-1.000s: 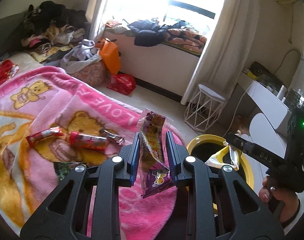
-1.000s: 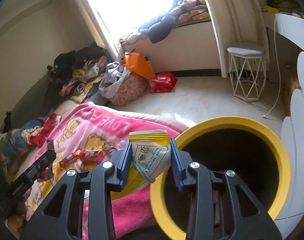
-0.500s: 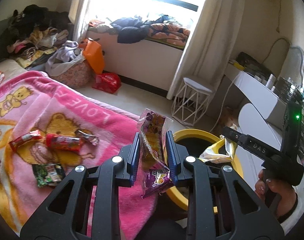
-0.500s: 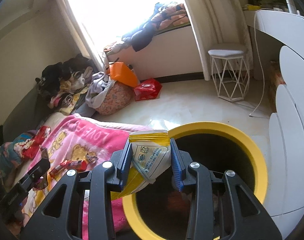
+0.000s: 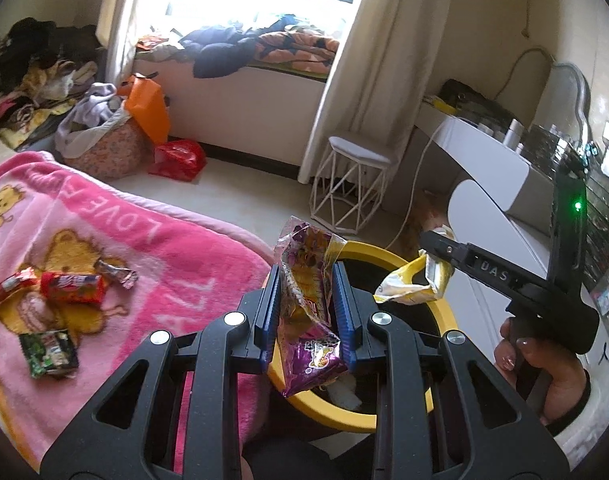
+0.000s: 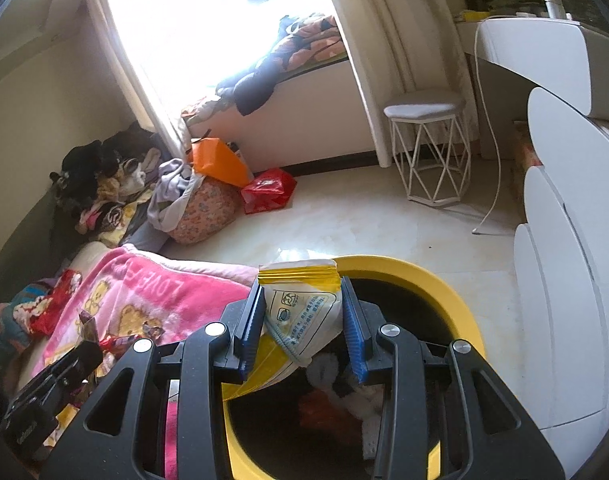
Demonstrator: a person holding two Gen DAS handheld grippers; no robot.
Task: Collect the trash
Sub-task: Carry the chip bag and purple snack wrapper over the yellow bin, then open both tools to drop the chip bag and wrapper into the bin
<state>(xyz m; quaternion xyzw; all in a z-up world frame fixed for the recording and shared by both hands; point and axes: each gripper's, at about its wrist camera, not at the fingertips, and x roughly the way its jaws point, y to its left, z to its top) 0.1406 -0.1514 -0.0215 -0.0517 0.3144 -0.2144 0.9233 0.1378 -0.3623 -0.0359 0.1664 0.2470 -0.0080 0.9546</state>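
Observation:
My left gripper is shut on a purple snack wrapper and holds it over the near rim of the yellow bin. My right gripper is shut on a white and yellow snack bag above the bin's opening; the bag also shows in the left wrist view. Trash lies in the bin's dark inside. On the pink blanket lie a red wrapper, a silver wrapper and a green wrapper.
A white wire stool stands on the floor past the bin. White furniture is close on the bin's right. A laundry basket, an orange bag and a red bag sit by the window wall.
Both grippers have moved toward the bin with their wrappers. The left one now reaches its rim, the right one is over its opening. Both grips are unchanged.

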